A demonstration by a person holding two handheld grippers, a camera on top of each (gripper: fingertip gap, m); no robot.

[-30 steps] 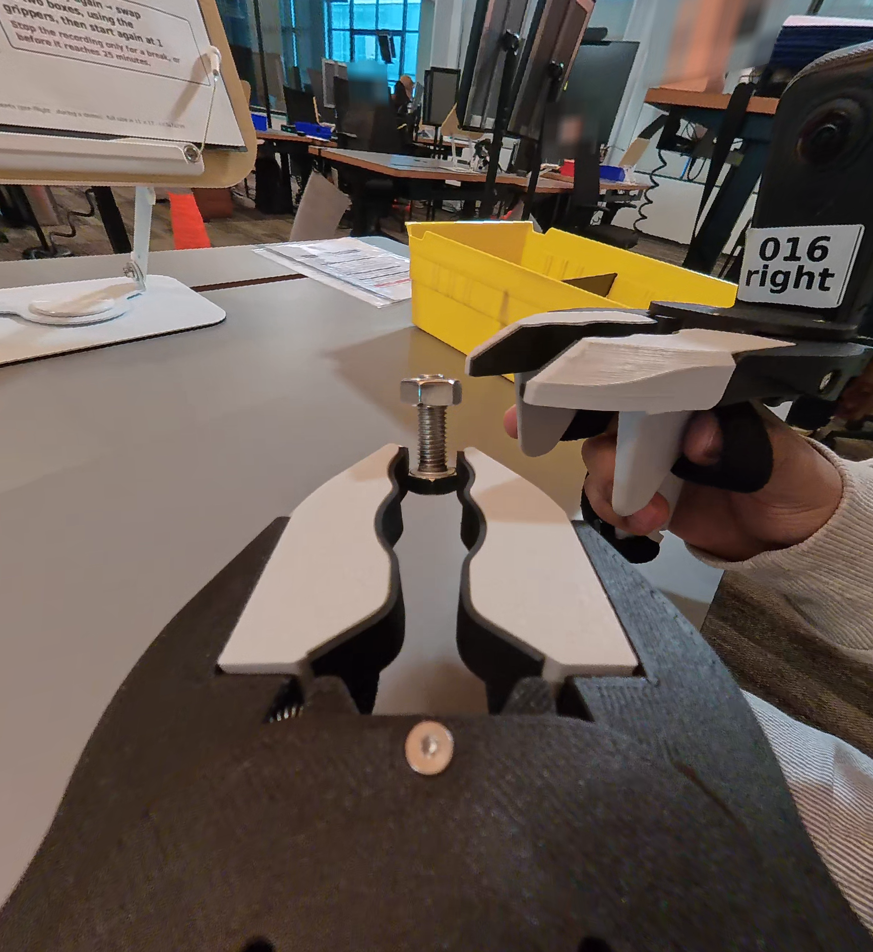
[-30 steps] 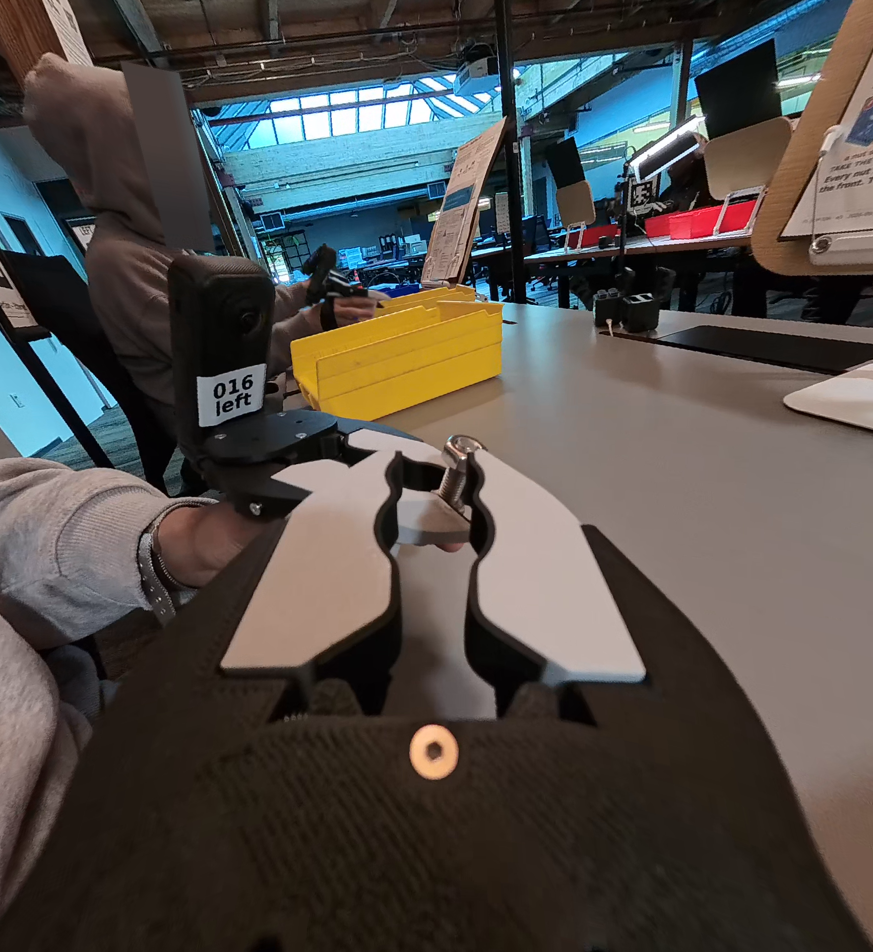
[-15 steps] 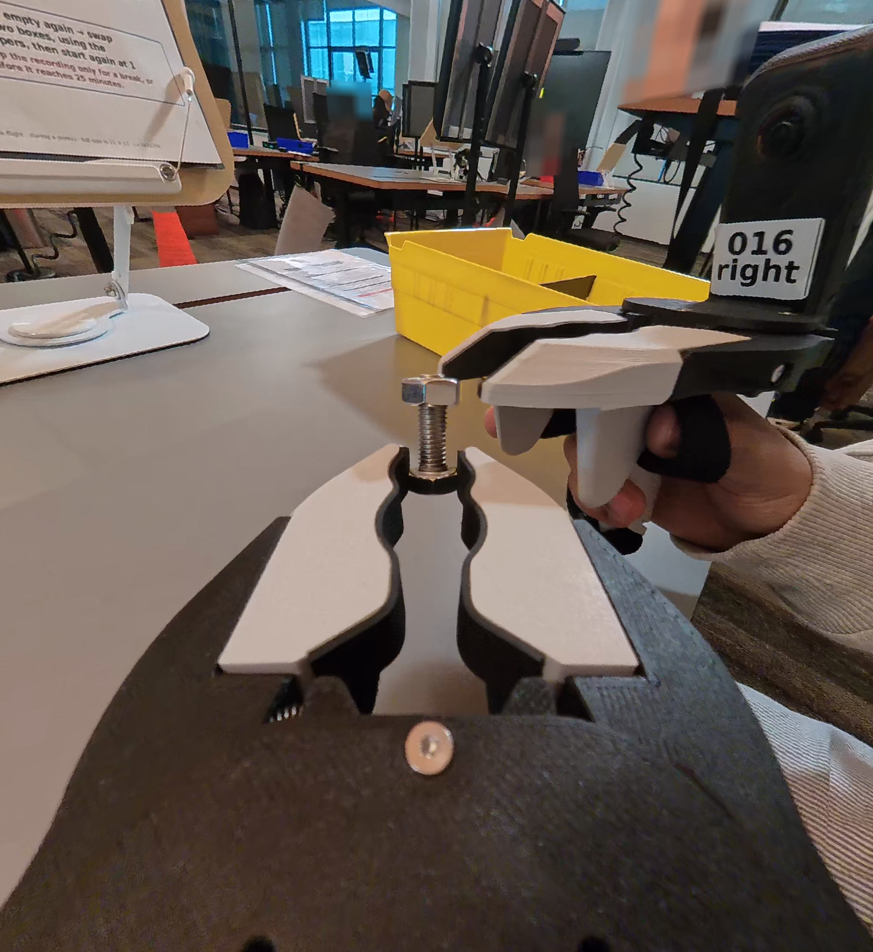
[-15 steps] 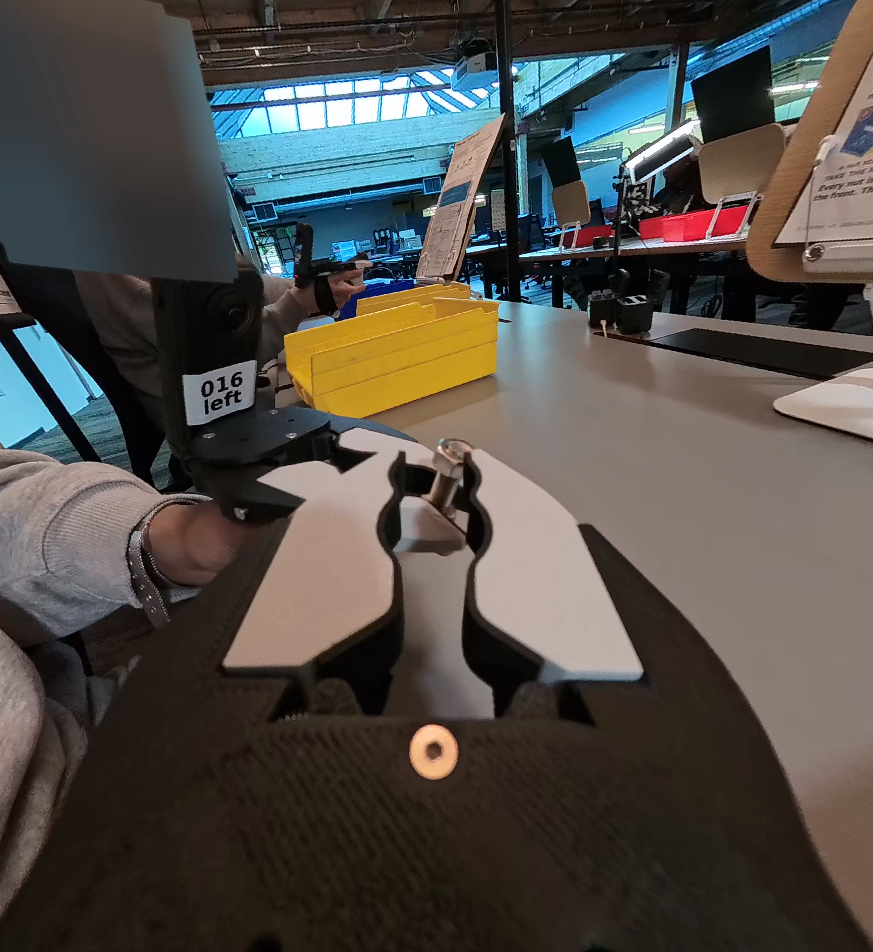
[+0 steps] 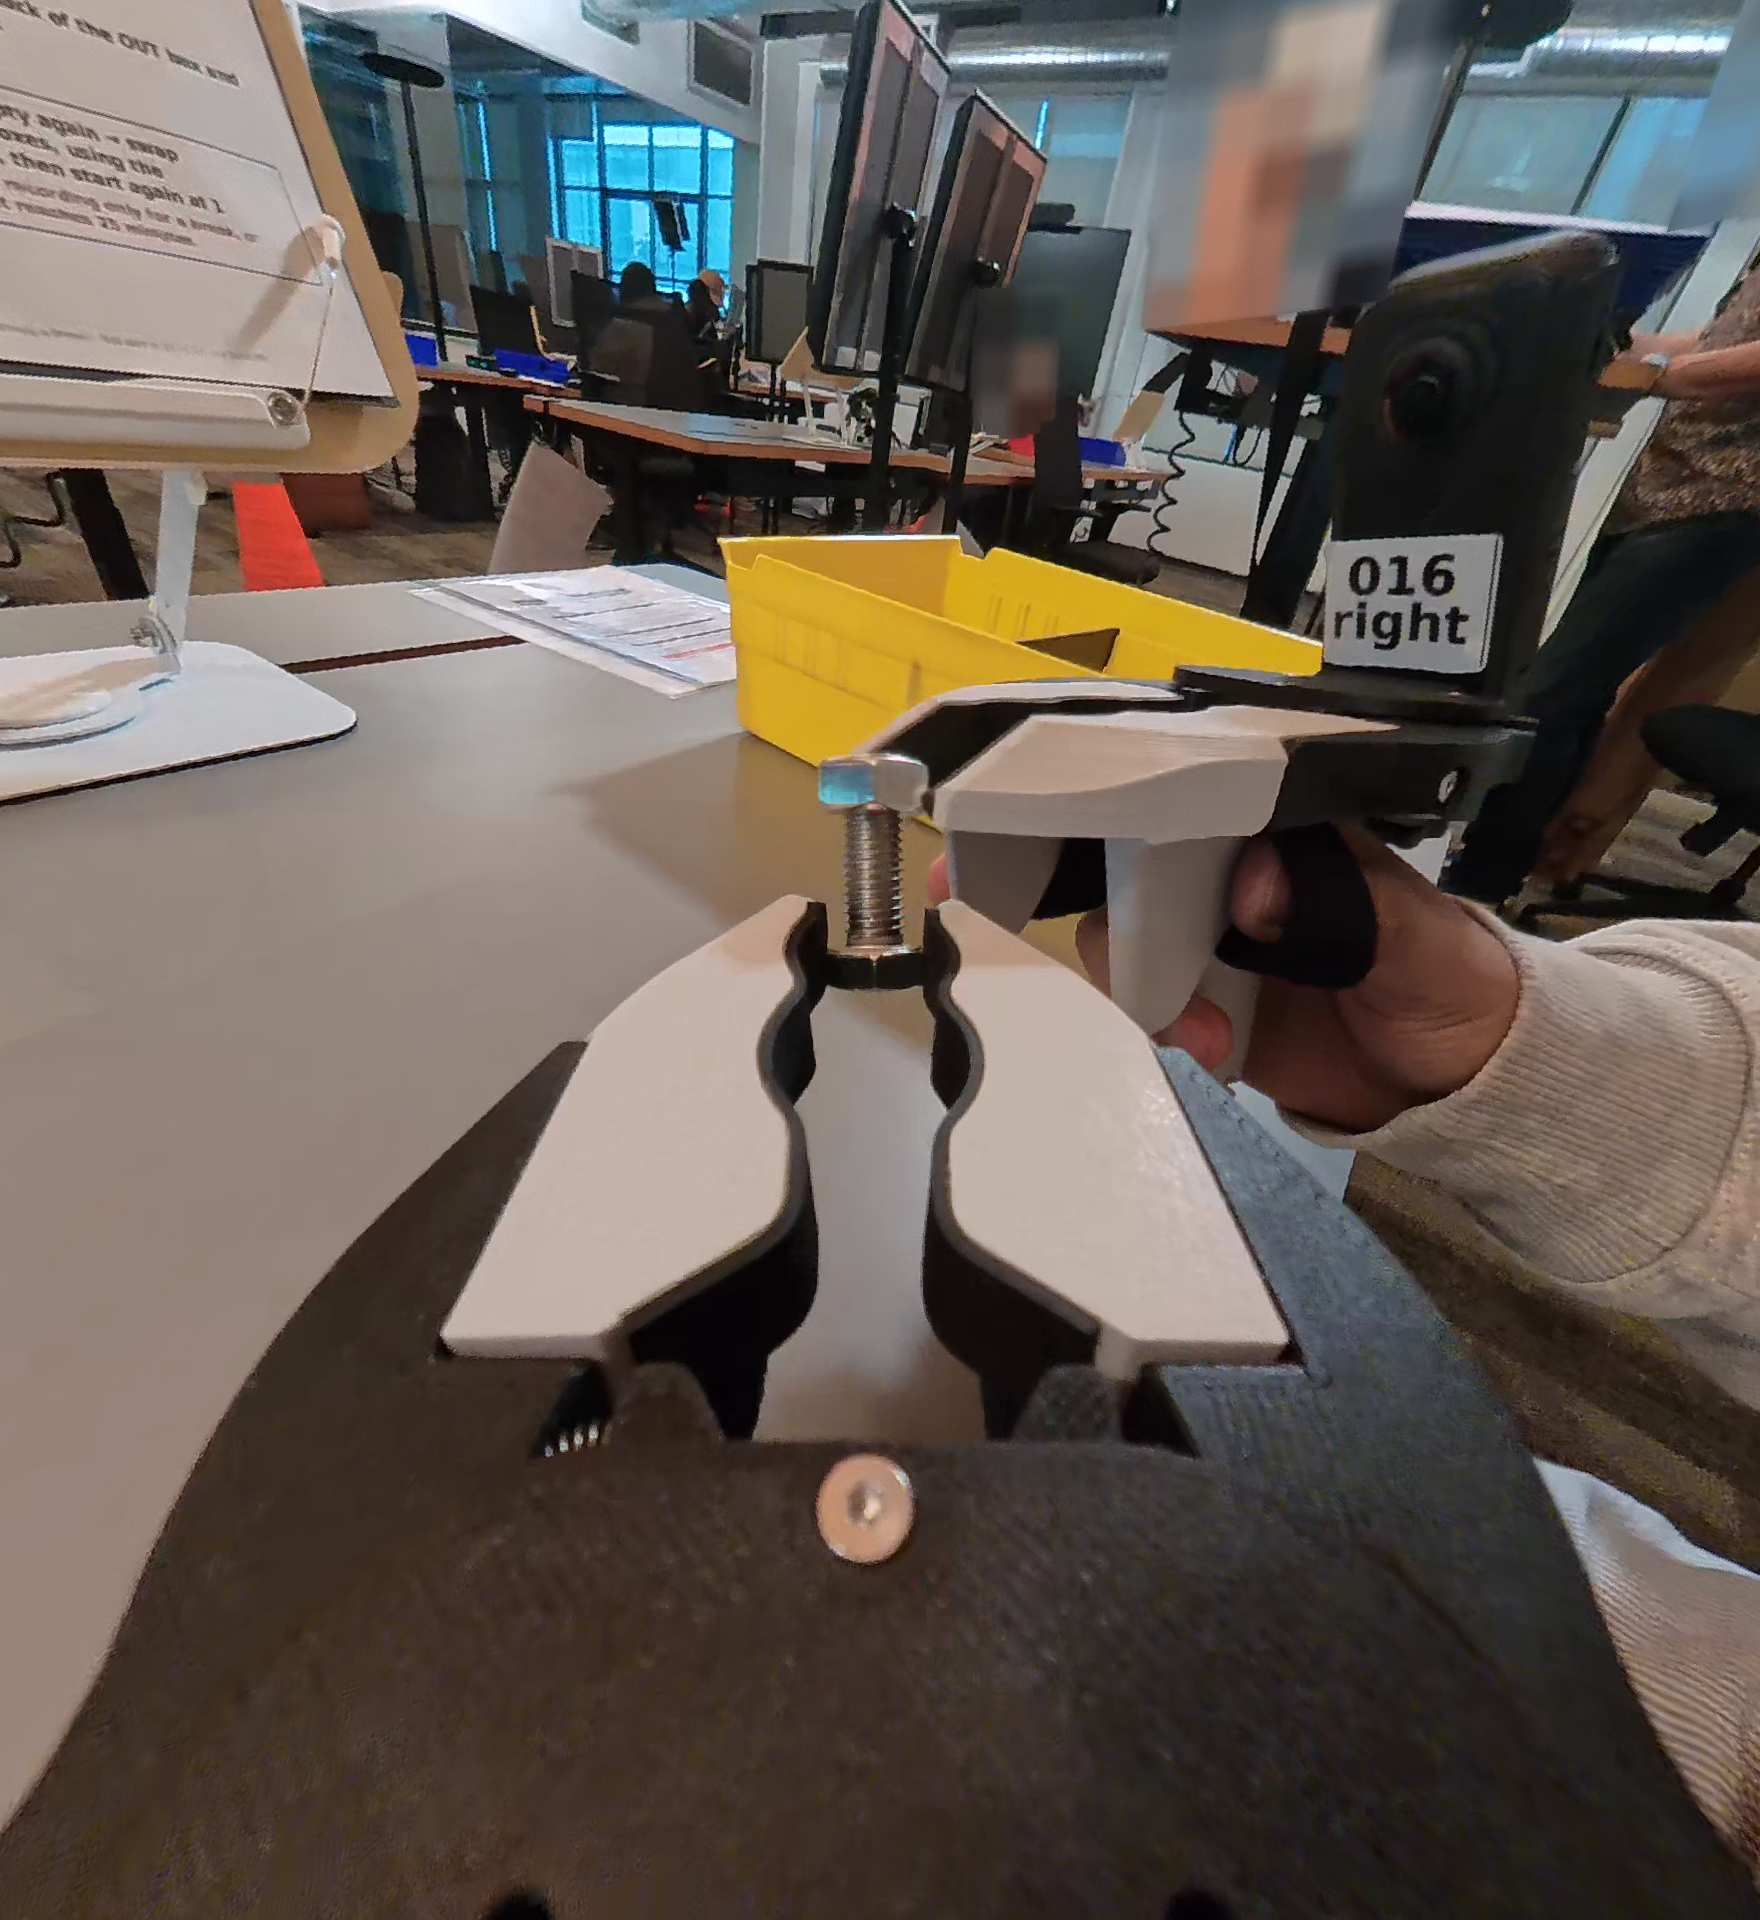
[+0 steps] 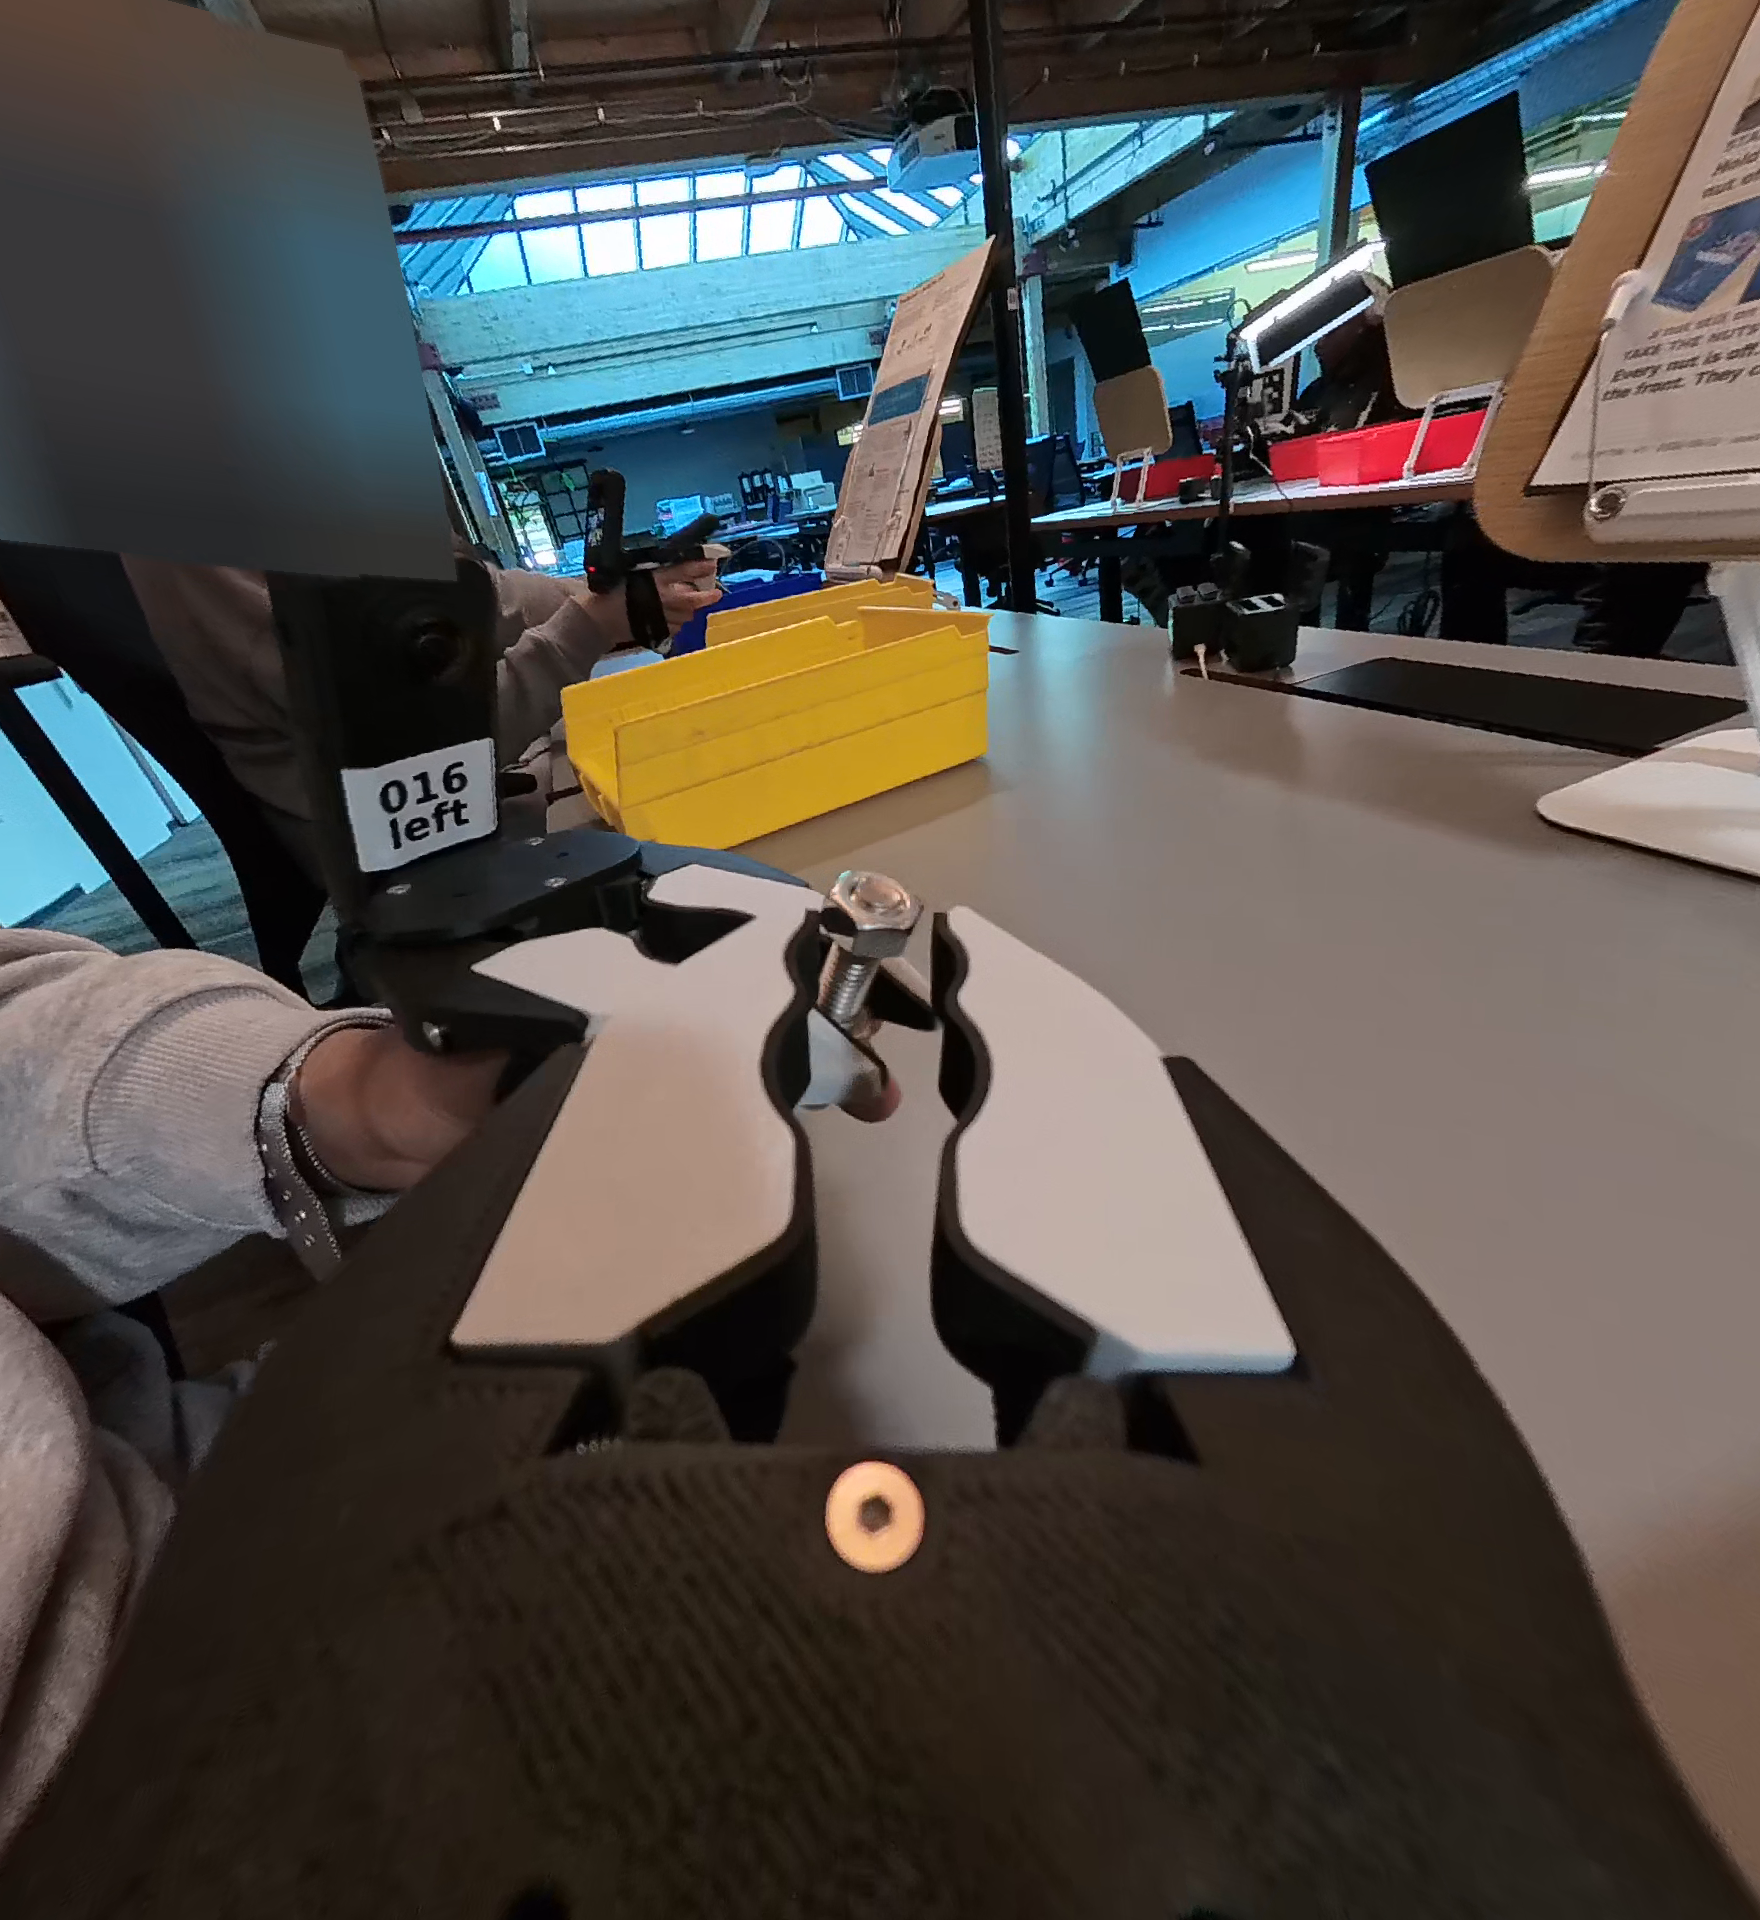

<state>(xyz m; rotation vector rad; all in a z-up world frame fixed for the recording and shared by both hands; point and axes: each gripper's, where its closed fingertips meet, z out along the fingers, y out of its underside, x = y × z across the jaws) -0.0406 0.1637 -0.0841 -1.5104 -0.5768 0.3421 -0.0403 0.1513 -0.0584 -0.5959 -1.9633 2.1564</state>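
A steel bolt [image 5: 872,868] stands upright over the grey table [image 5: 232,987], hex head on top. My left gripper [image 5: 872,935] is shut on the dark nut [image 5: 872,964] at the bolt's lower end. My right gripper [image 5: 897,774] comes in level from the right, its fingertips either side of the bolt head [image 5: 871,781]. In the right wrist view the bolt head [image 6: 871,920] sits in the notch of my right gripper [image 6: 871,935], which is closed against it. The left gripper [image 6: 860,1023] shows just below it. The nut is hidden there.
A yellow bin [image 5: 855,644] stands behind the bolt, and another yellow bin [image 6: 782,727] shows in the right wrist view. A white document stand [image 5: 128,707] and a paper sheet [image 5: 595,618] lie further back. Another person [image 6: 564,644] works beyond the bin. Both grippers' tips are close together, under 4 cm apart.
My right gripper has moved left onto the bolt head, which it stood beside a second ago. The left gripper has kept its hold on the nut.
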